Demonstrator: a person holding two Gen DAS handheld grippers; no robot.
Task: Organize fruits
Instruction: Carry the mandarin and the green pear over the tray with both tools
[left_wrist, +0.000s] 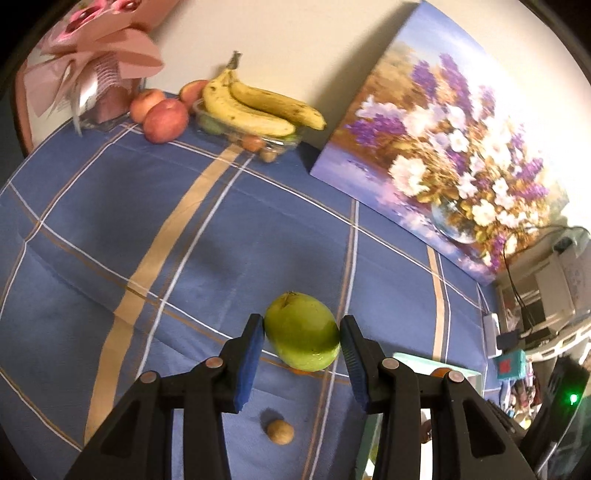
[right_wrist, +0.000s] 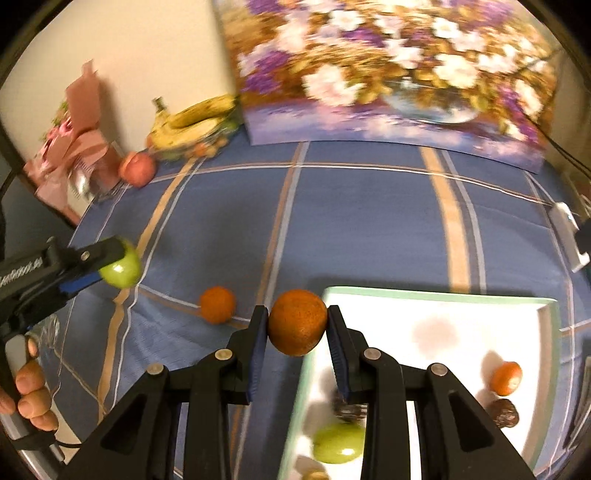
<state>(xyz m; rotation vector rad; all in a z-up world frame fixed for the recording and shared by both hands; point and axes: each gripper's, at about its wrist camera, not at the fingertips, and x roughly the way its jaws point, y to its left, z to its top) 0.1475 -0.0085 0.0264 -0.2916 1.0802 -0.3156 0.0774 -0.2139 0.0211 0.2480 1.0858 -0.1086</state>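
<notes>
My left gripper is shut on a green apple and holds it above the blue checked cloth; the right wrist view shows it at the left. My right gripper is shut on an orange above the left rim of a white tray. The tray holds a second green apple, a small orange fruit and dark fruits. Another orange lies on the cloth. A small brown fruit lies under my left gripper.
Bananas lie on a clear plastic box at the back, with red apples beside them. A pink gift bag stands at the back left. A flower painting leans on the wall. Cables and devices sit at the right.
</notes>
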